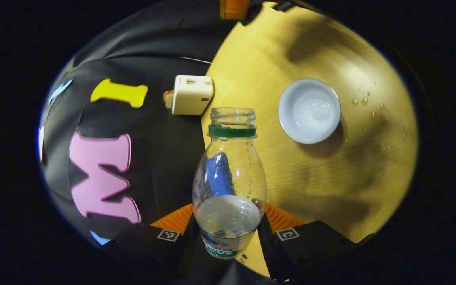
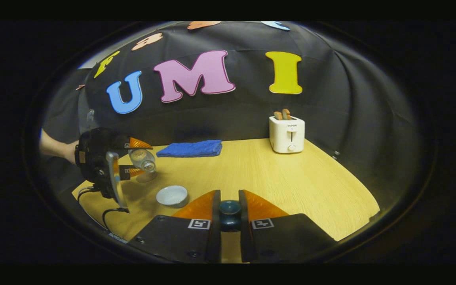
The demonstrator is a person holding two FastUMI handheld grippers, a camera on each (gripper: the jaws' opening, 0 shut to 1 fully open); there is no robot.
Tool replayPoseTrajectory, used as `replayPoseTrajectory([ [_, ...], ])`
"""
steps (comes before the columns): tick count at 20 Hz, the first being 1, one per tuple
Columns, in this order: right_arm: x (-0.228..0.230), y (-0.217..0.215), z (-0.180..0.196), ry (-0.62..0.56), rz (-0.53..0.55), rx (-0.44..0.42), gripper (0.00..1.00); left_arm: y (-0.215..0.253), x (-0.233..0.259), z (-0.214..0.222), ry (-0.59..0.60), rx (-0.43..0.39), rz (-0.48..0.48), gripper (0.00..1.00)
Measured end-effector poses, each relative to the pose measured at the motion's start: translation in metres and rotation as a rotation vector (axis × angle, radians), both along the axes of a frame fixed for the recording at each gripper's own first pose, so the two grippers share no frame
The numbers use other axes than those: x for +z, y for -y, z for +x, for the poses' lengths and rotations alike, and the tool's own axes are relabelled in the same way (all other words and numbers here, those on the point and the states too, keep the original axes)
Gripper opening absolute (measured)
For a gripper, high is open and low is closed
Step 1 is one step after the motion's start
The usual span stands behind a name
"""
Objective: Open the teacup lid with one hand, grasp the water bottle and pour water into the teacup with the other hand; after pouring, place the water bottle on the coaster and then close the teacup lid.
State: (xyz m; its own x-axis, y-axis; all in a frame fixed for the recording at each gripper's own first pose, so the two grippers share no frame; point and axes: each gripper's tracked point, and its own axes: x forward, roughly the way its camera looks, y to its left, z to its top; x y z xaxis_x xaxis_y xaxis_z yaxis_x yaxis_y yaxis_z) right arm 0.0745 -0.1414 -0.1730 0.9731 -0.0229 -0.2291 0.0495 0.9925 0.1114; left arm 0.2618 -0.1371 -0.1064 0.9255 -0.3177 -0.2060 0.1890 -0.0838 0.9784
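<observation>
One uncapped water bottle (image 1: 230,182), tilted above the bench (image 1: 299,174) near one white teacup (image 1: 309,110), clamped in left gripper (image 1: 228,233) jaws; right gripper (image 2: 230,215) jaws hold one dark lid (image 2: 230,209); one toaster (image 2: 287,133), one blue towel (image 2: 191,148).

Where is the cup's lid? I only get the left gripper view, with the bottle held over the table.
Observer: The right gripper has it: its fingers are shut on the dark teacup lid, held away from the open teacup.
Visitor: And who is holding my side?
Observer: A person's arm reaches in from the edge of the right gripper view, behind the left gripper, which grips the water bottle above the table.
</observation>
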Motion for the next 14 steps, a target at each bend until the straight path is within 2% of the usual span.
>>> replayPoseTrajectory([
  [3,0.011,-0.015,0.016,0.014,-0.026,0.03,0.23,-0.026,0.006,-0.012,-0.099,0.046,-0.3,0.73],
  [8,0.027,-0.03,0.042,0.039,-0.047,0.041,0.23,-0.07,0.028,-0.03,-0.184,0.033,-0.769,0.73],
  [9,0.03,-0.038,0.049,0.043,-0.039,0.044,0.18,-0.075,0.028,-0.025,-0.237,0.043,-0.924,0.73],
  [10,0.03,-0.043,0.053,0.042,-0.036,0.046,0.23,-0.077,0.029,-0.019,-0.271,0.044,-1.038,0.73],
  [14,0.023,-0.07,0.068,0.033,-0.041,0.055,0.26,-0.085,0.056,0.014,-0.377,0.043,-1.489,0.73],
])
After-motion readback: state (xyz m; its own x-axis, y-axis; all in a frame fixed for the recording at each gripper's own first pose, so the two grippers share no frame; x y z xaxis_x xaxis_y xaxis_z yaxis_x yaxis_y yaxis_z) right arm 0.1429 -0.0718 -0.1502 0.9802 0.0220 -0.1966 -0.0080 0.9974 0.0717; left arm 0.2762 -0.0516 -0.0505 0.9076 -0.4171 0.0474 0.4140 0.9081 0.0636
